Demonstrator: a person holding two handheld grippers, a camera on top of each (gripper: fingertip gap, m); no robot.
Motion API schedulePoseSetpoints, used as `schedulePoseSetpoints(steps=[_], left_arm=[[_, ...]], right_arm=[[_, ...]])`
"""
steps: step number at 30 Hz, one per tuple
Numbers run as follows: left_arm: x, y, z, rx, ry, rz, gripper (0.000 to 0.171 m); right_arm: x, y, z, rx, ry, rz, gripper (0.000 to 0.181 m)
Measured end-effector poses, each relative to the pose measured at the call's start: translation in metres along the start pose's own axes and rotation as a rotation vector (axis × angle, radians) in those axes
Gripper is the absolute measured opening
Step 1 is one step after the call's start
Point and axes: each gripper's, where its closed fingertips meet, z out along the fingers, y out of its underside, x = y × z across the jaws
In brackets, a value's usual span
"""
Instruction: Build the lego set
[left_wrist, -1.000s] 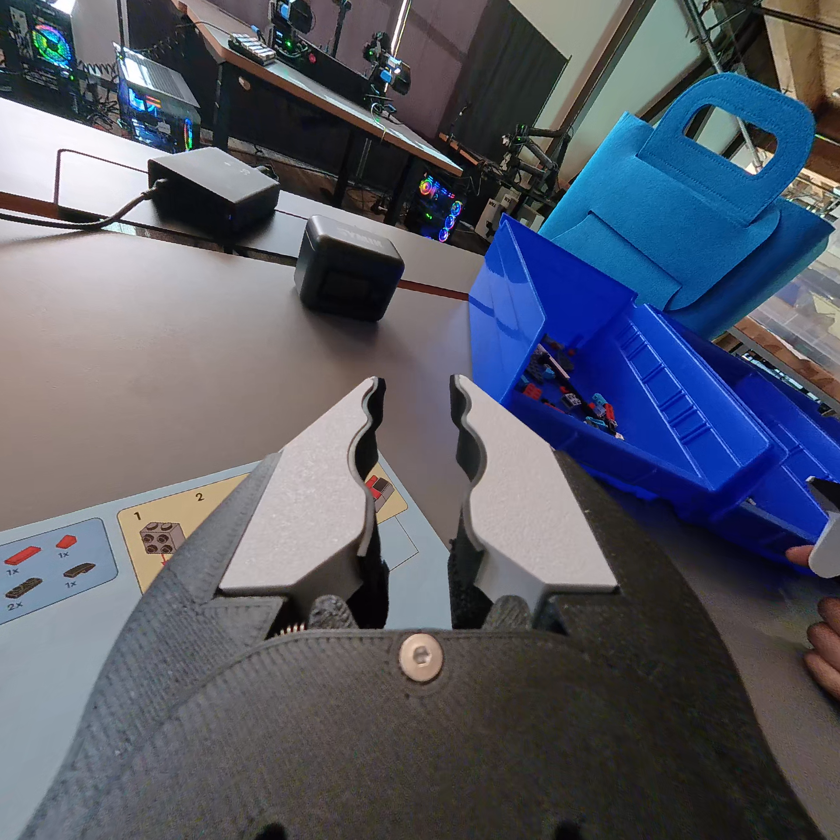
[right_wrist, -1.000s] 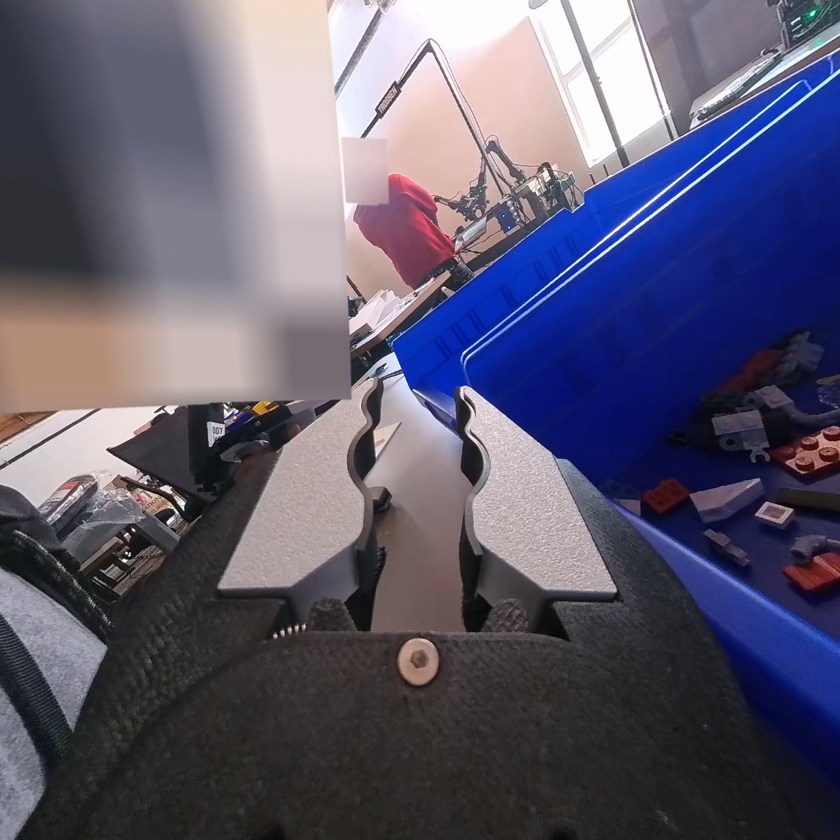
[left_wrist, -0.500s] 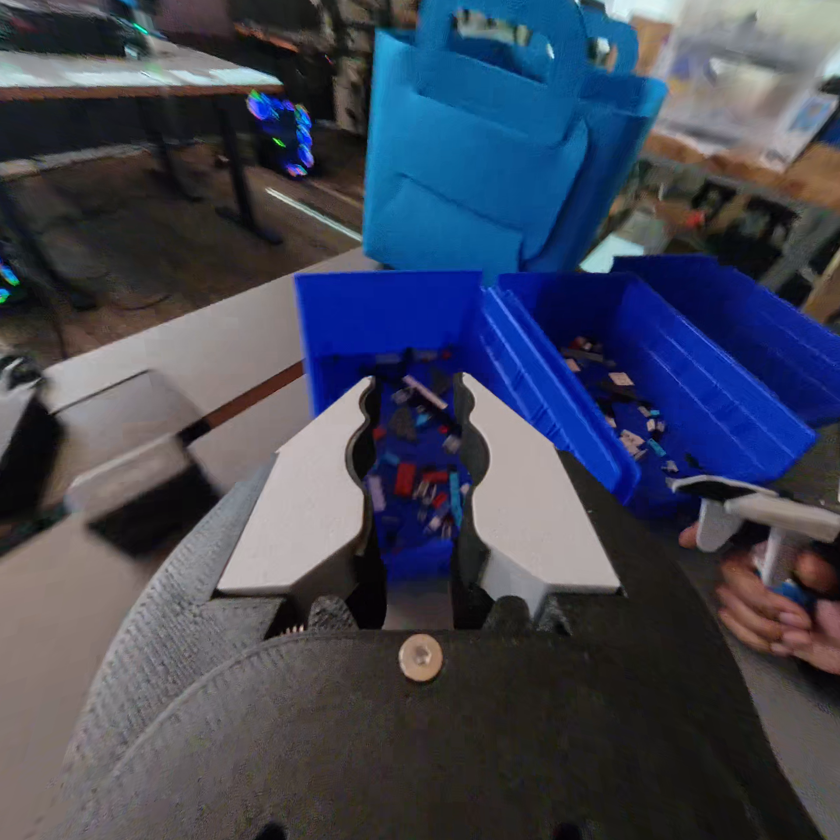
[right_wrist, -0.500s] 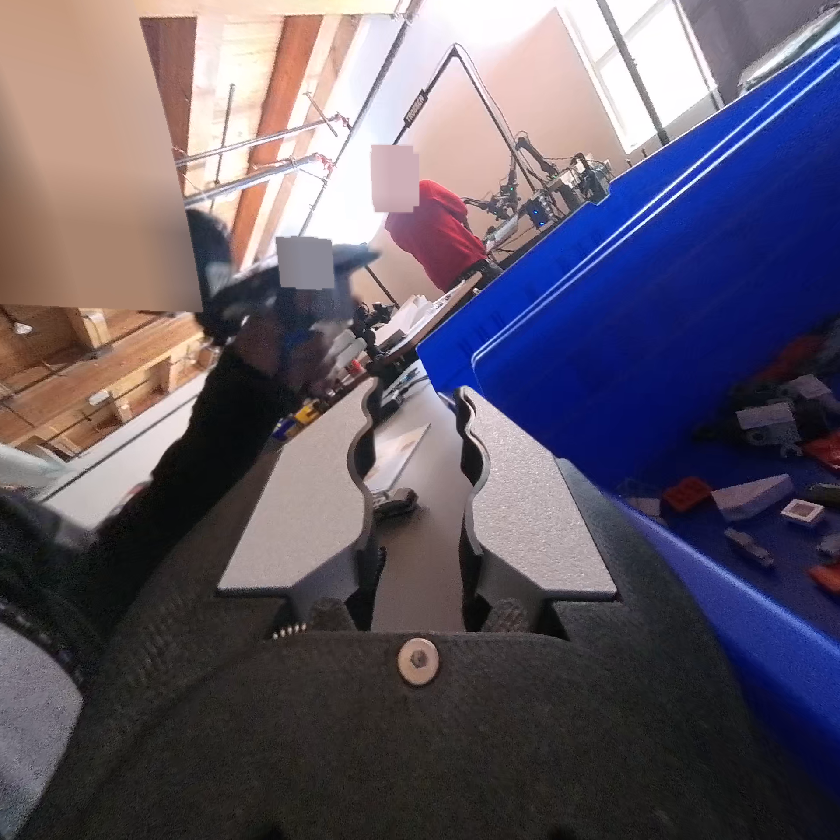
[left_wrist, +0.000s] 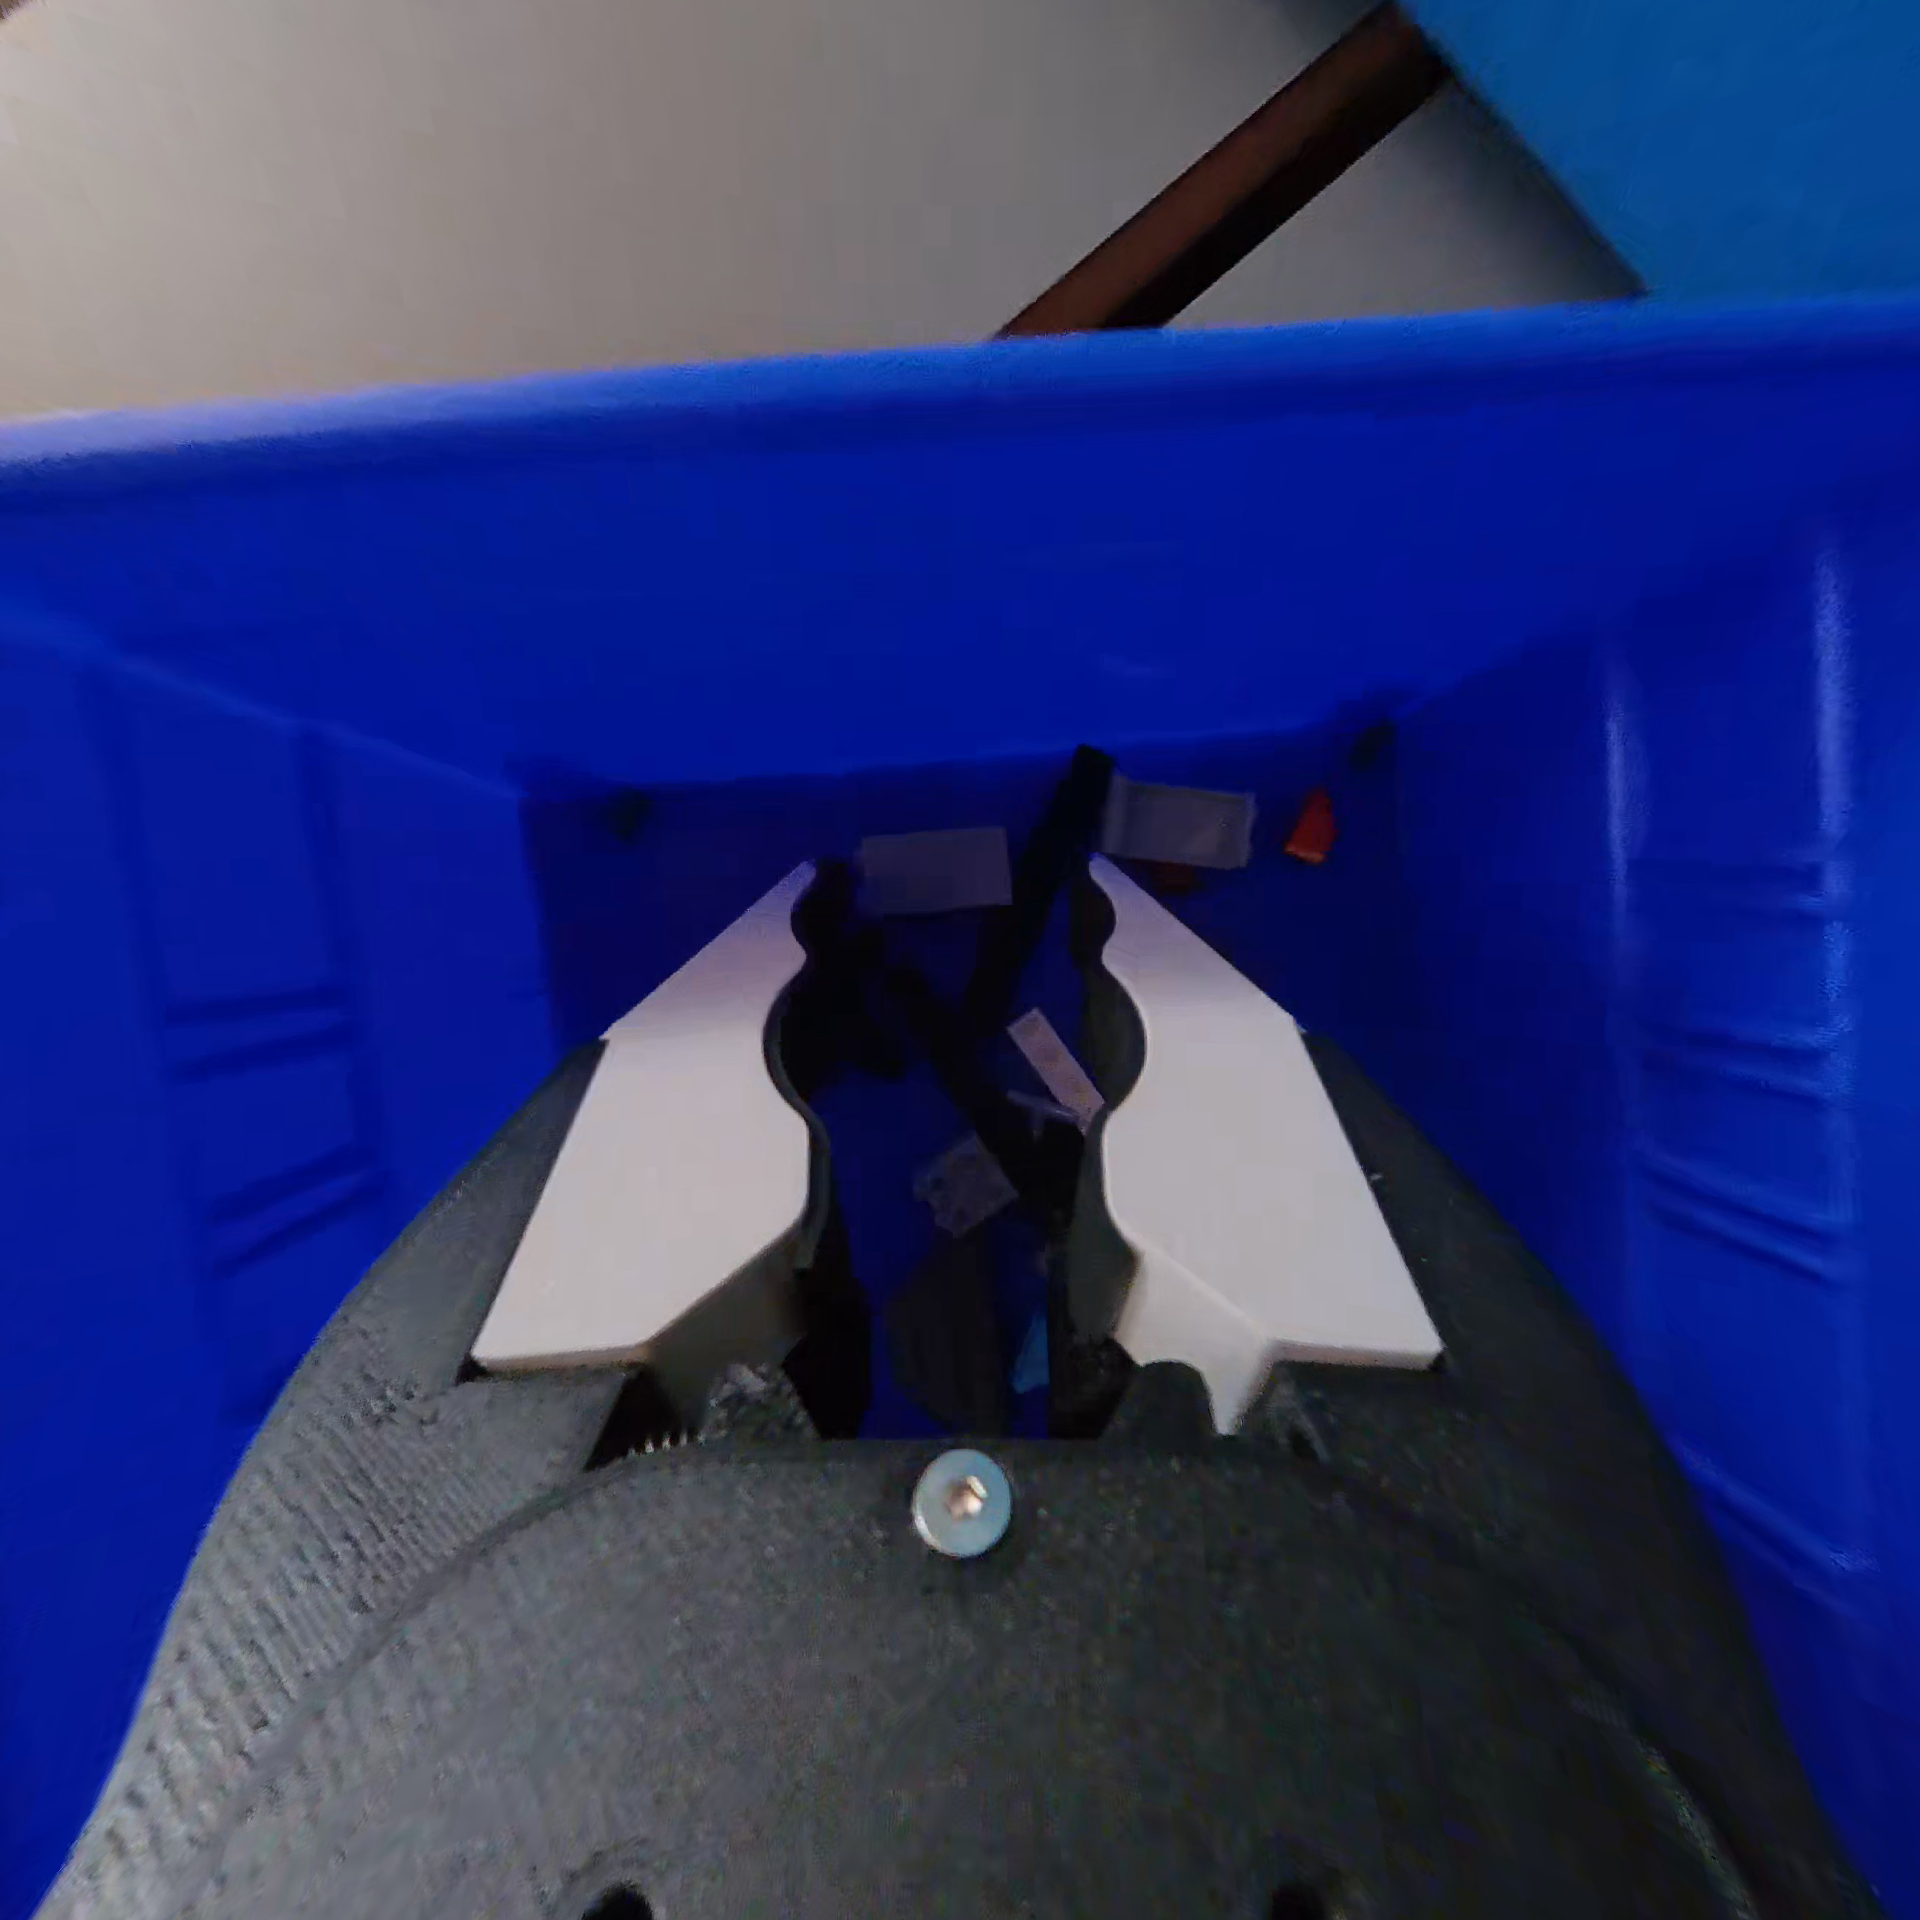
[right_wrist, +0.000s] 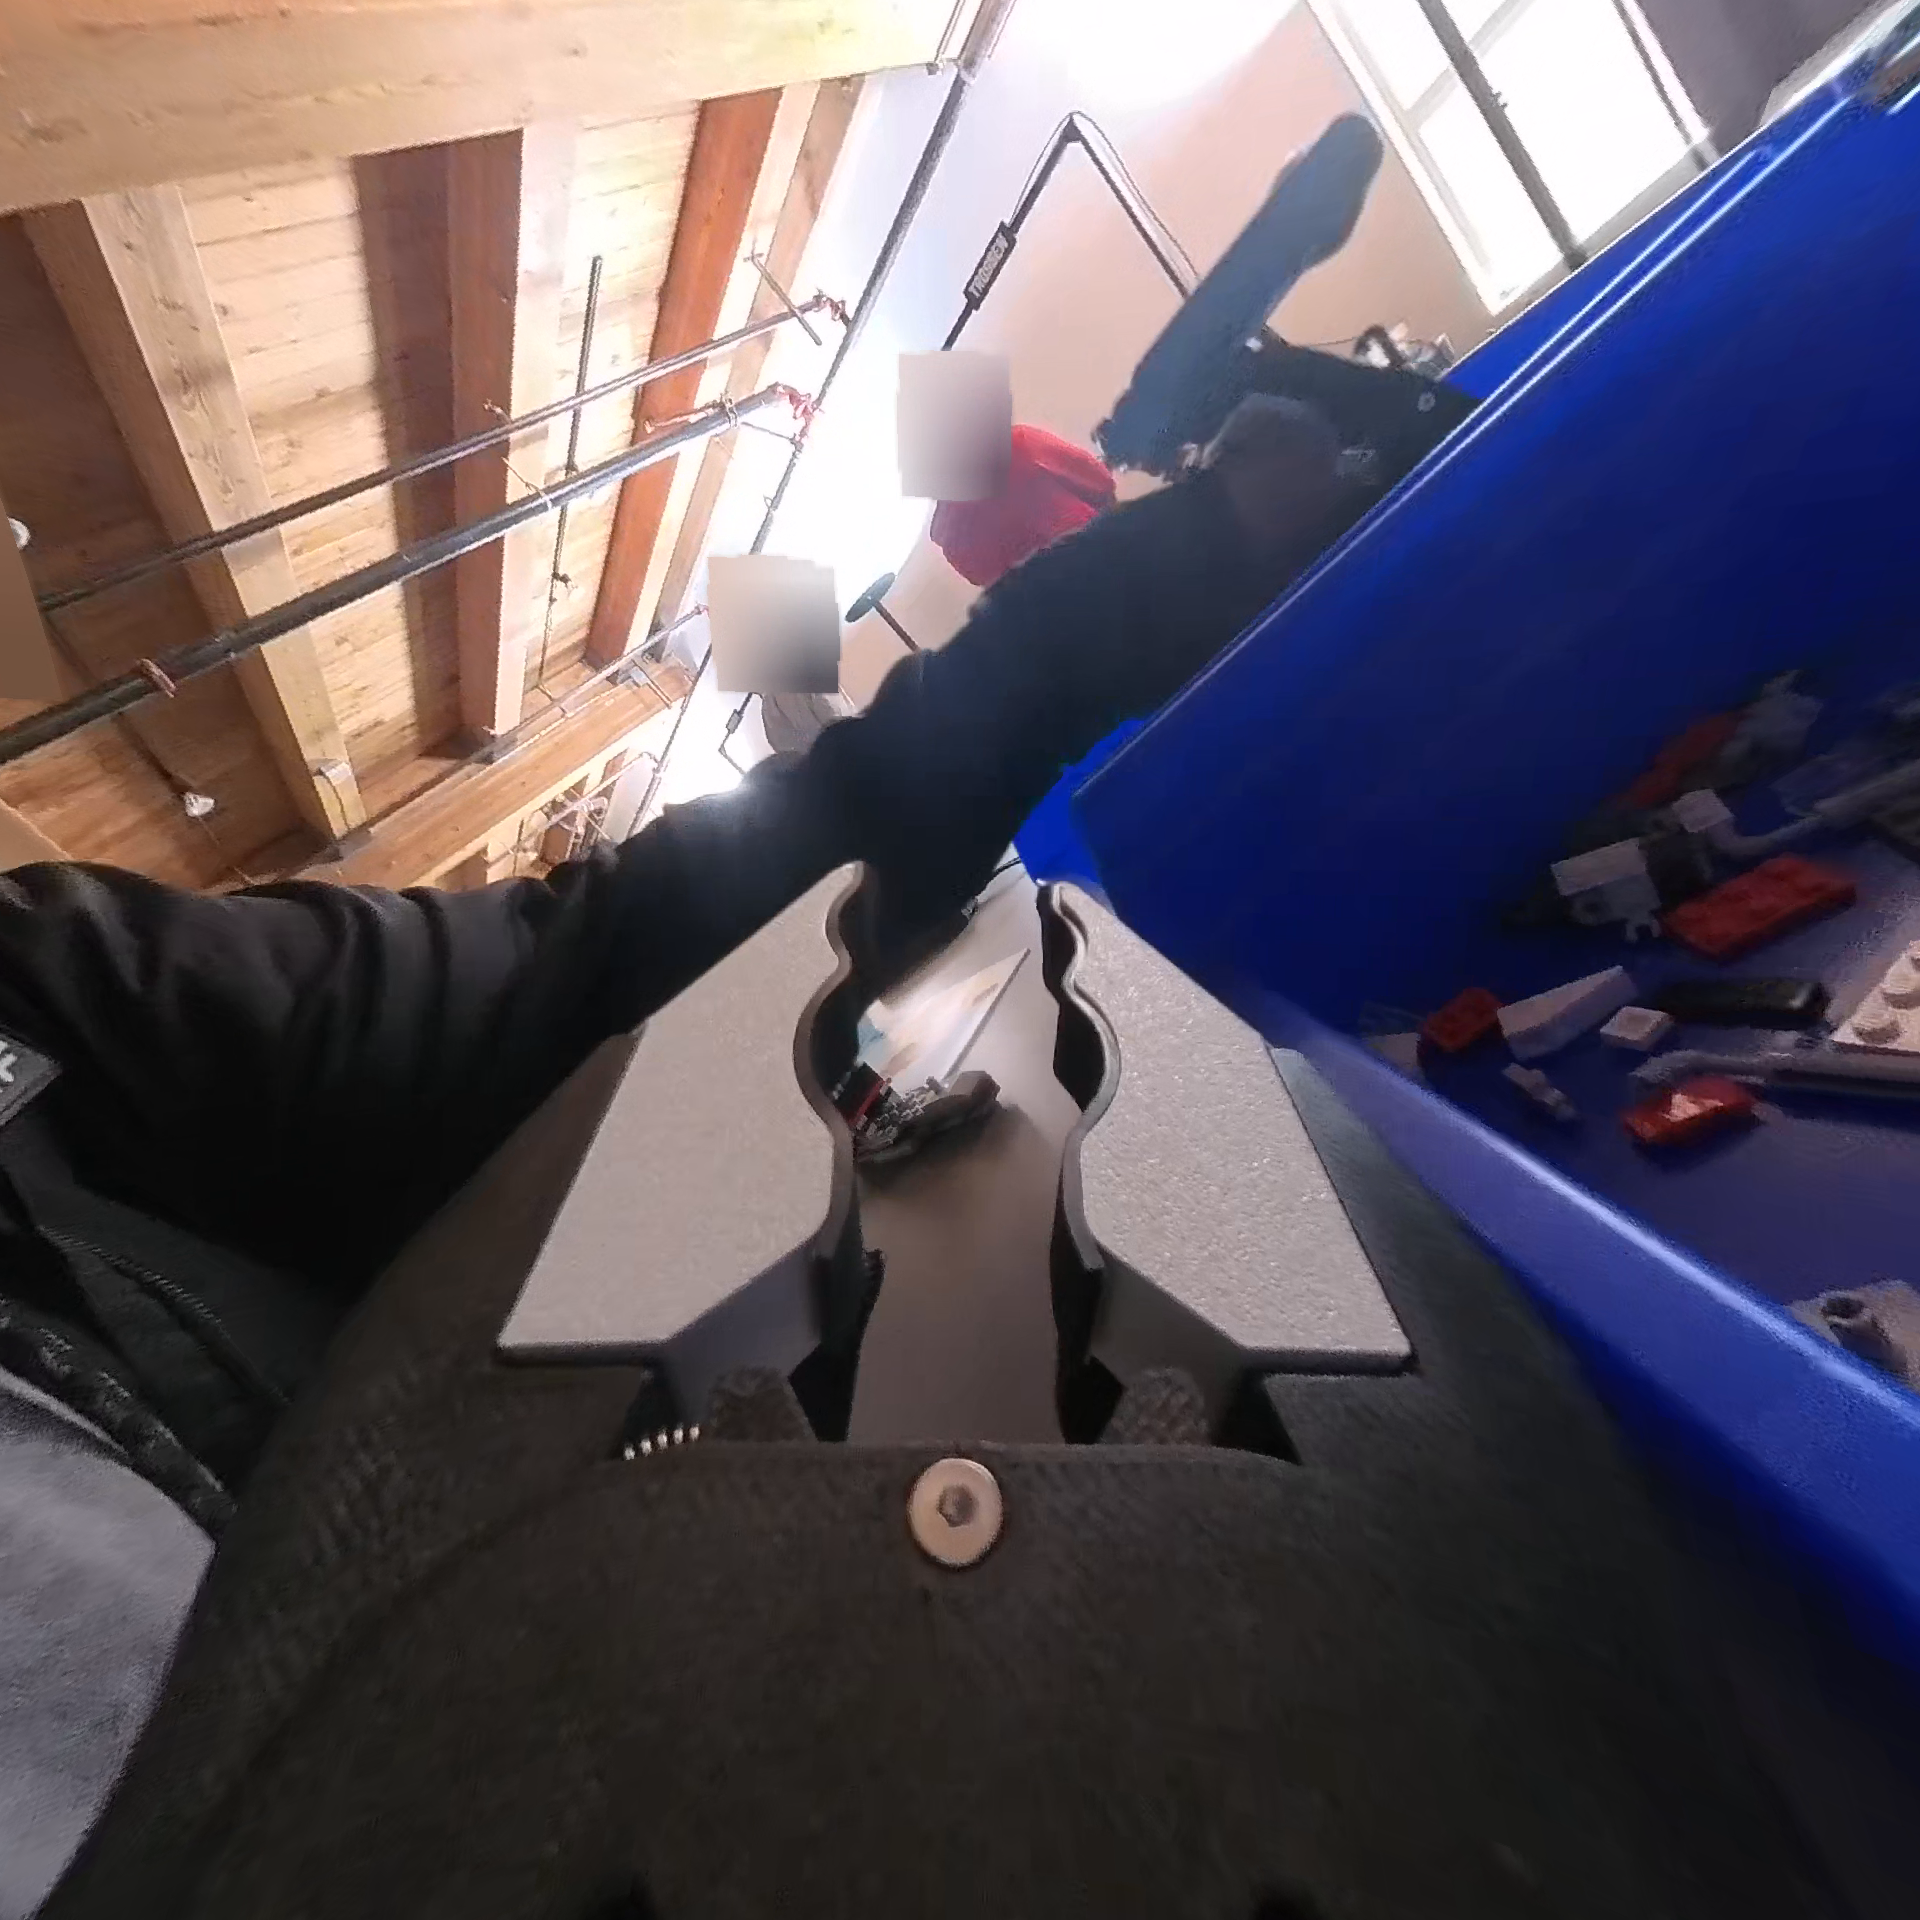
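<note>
My left gripper is open and reaches down inside a blue bin. Several loose grey, black and red lego pieces lie on the bin floor between and beyond its fingers. My right gripper is open and empty, low over the dark table beside another blue bin. A small partly built lego piece sits on the table between its fingers, with the instruction sheet just behind. Red, grey and black lego pieces lie in that bin.
A black-sleeved arm crosses the right wrist view toward the bins. A person in red stands far behind. The grey table top and a light blue felt bag show beyond the left bin's wall. Tip to tip, the grippers are about 35 cm apart.
My left gripper has swung from the instruction sheet over to the blue bin and dipped inside it. My right gripper has tilted a little; the sleeved arm now stretches across its view.
</note>
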Motion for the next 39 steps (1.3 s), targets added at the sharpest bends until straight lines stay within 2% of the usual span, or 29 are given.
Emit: schedulePoseSetpoints(steps=[5, 7, 8, 12, 16, 20, 22, 24, 27, 29, 31, 36, 38, 39], left_arm=[[-0.009, 0.0, 0.015, -0.016, -0.036, -0.025, 0.053], [-0.009, 0.0, 0.014, -0.017, -0.027, -0.032, 0.047], [-0.009, 0.001, 0.013, -0.018, -0.024, -0.026, 0.037], [-0.012, 0.003, 0.007, -0.001, -0.002, -0.037, 0.037], [-0.01, -0.007, -0.019, 0.101, 0.047, -0.074, 0.037], [0.007, 0.0, -0.063, 0.174, 0.128, -0.083, 0.036], [0.023, 0.019, -0.098, 0.217, 0.185, -0.067, 0.036], [0.039, 0.057, -0.131, 0.224, 0.237, -0.04, 0.036], [0.061, 0.137, -0.17, 0.155, 0.301, 0.008, 0.036], [0.07, 0.188, -0.184, 0.099, 0.305, 0.033, 0.035], [0.078, 0.225, -0.184, 0.037, 0.299, 0.044, 0.035], [0.07, 0.271, -0.146, -0.118, 0.189, 0.099, 0.035], [0.062, 0.279, -0.144, -0.168, 0.154, 0.125, 0.045], [0.062, 0.273, -0.15, -0.148, 0.166, 0.137, 0.048]], right_arm=[[0.002, -0.004, -0.003, 0.004, -0.017, 0.044, 0.033], [0.003, -0.004, -0.003, 0.001, -0.021, 0.057, 0.033], [0.004, -0.004, -0.003, 0.002, -0.02, 0.062, 0.033], [0.005, -0.003, -0.002, -0.002, -0.01, 0.055, 0.033], [0.004, -0.001, -0.001, -0.009, 0.001, 0.036, 0.033], [0.005, -0.001, -0.001, -0.008, 0.006, 0.031, 0.033], [0.005, -0.002, -0.001, -0.006, 0.006, 0.033, 0.033], [0.005, -0.002, -0.001, -0.006, 0.004, 0.037, 0.033], [0.005, -0.002, -0.001, -0.007, 0.002, 0.037, 0.033], [0.004, -0.001, -0.001, -0.008, 0.003, 0.033, 0.033], [0.004, -0.001, 0.0, -0.011, 0.007, 0.025, 0.033], [0.004, 0.001, 0.001, -0.014, 0.028, -0.005, 0.033], [0.005, 0.001, 0.0, -0.014, 0.027, 0.0, 0.033], [0.005, 0.0, 0.0, -0.01, 0.025, 0.008, 0.033]])
